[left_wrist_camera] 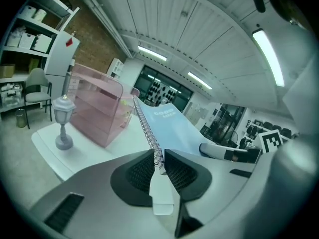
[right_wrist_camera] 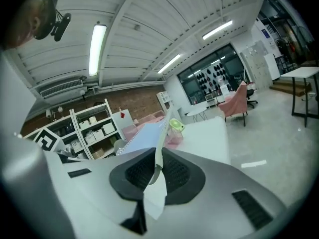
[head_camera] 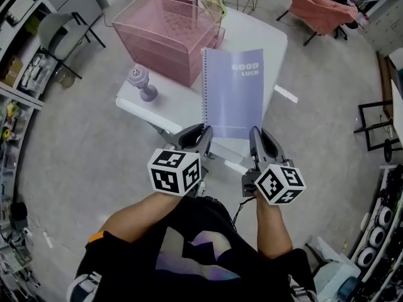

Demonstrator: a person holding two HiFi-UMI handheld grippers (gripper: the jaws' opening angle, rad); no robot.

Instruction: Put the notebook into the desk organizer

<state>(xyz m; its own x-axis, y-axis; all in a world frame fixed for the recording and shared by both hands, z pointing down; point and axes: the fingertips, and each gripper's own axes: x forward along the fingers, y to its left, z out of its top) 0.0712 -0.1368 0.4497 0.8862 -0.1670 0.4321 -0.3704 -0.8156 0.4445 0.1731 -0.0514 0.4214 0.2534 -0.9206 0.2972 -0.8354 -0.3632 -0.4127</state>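
Observation:
A lilac spiral notebook is held up off the white table by both grippers at its near edge. My left gripper is shut on the near corner by the wire spiral. My right gripper is shut on the other near corner, its pads clamping the cover edge. The pink mesh desk organizer stands at the table's far left, just beyond the notebook; it also shows as the organizer left of the spiral.
A small lilac lantern ornament stands on the table's left near corner, close to the organizer. A yellow-green object sits behind the organizer. A grey chair is at far left, a pink chair at far right, shelving along the left wall.

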